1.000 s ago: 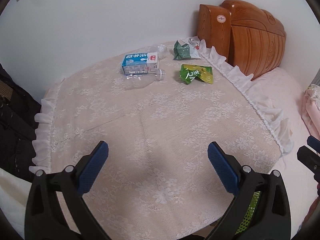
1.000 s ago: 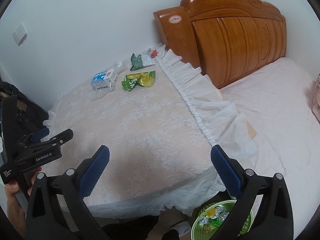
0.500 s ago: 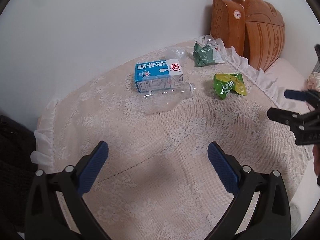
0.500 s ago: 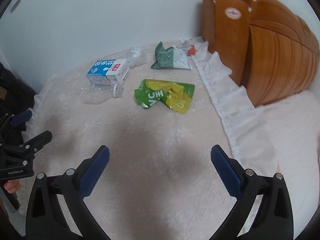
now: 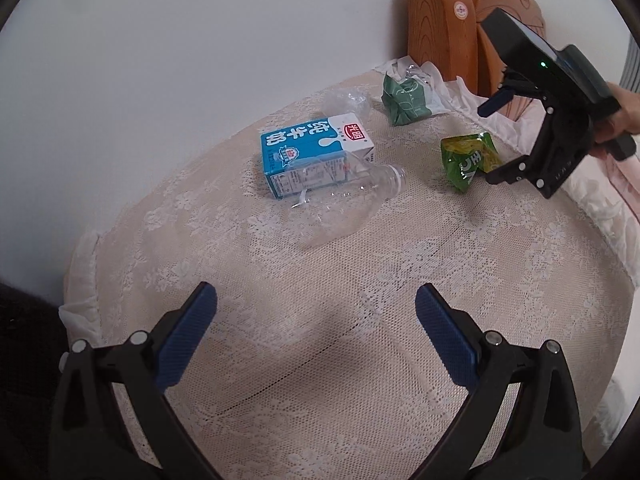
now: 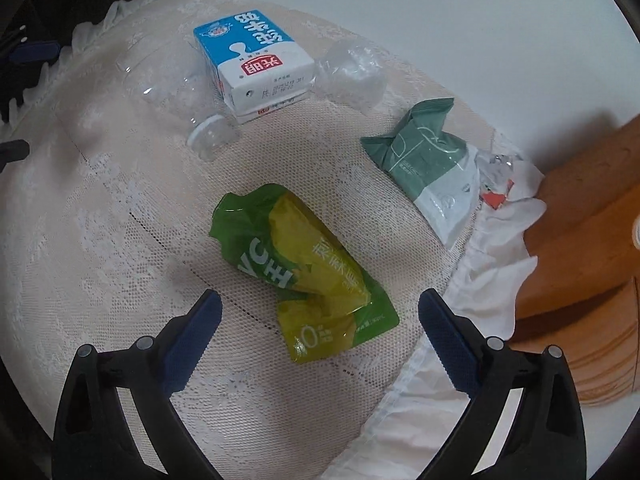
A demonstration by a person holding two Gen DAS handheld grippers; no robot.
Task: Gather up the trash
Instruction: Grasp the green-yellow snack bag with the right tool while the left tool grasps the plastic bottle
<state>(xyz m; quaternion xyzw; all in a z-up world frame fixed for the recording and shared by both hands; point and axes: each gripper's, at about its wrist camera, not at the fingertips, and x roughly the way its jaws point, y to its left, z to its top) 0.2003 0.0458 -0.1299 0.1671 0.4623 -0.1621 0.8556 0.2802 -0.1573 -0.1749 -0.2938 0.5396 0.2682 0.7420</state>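
Observation:
Trash lies on a lace-covered table (image 5: 360, 280). There is a blue-and-white milk carton (image 5: 316, 148) (image 6: 252, 60) and a clear plastic bottle (image 5: 344, 196) (image 6: 172, 96) against it. A dark green-and-white packet (image 5: 404, 98) (image 6: 424, 160) and a crumpled green-yellow pouch (image 5: 468, 156) (image 6: 300, 268) lie nearby. My right gripper (image 6: 320, 300) (image 5: 493, 142) points down over the pouch. Its jaws are closing, the pouch's near end lies between them and the pads do not touch it. My left gripper (image 5: 316, 300) hangs open over bare lace, short of the bottle.
Crumpled clear plastic (image 6: 352, 72) sits behind the carton. A small torn wrapper (image 6: 500, 184) lies by the cloth's frilled edge (image 6: 492, 264). A wooden headboard (image 5: 440, 28) (image 6: 580, 240) stands just beyond the frill, a white wall behind. Dark fabric (image 5: 24, 340) hangs at the left.
My right gripper swept in over the table, rolled and sank toward the green-yellow pouch, which now fills its view. My left gripper moved closer to the carton and bottle.

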